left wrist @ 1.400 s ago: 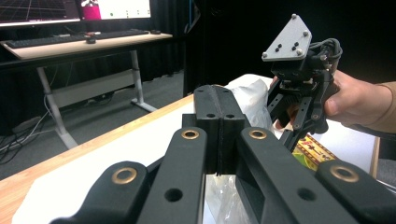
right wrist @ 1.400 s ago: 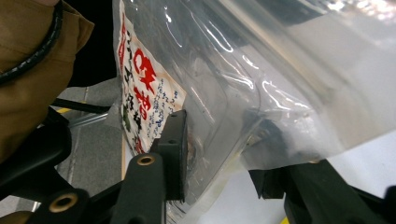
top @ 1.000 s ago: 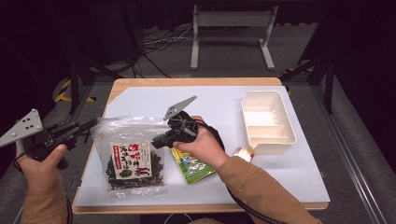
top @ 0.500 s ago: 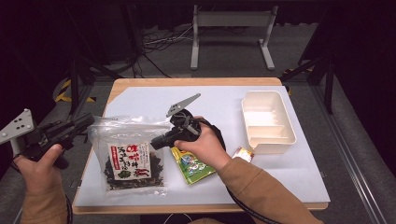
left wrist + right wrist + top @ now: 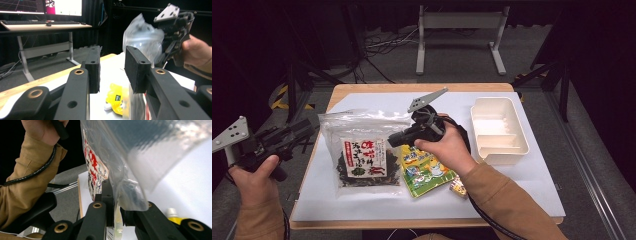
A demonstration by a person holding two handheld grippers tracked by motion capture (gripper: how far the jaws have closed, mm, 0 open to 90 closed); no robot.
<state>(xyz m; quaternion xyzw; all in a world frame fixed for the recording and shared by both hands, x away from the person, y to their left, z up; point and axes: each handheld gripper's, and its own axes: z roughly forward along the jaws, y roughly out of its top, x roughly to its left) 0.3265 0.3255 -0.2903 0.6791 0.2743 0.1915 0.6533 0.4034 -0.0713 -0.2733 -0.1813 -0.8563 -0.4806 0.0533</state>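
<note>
We have the seaweed bag [image 5: 364,152] pinched at its right edge in the right gripper [image 5: 396,141], whose jaws are closed on the clear plastic; in the right gripper view the film [image 5: 130,182] runs down between the two black jaws. Most of the bag rests on the white mat [image 5: 522,180] at the left part of the table [image 5: 343,92], with its red and white label [image 5: 363,157] facing up, while the held edge is raised. Our left gripper [image 5: 304,131] sits off the left side of the table, just beside the bag's left edge, and its jaws have just been opening, with nothing between them now, as the gap in the left gripper view [image 5: 112,67] shows. To do this lift well, we judge that the right grip should stay firm, because thin plastic slips easily and the dark contents weigh the lower end down. We would raise slowly so the bag hangs rather than swings, and bring the left gripper in on the free edge only once that edge is off the mat, taking a good bite of film. The yellow snack pouch [image 5: 424,170] lies just beside the bag under our right hand [image 5: 447,147], so we should lift clear of it and not drag it along. The cream lunch box [image 5: 498,131] stands well apart at the right.
</note>
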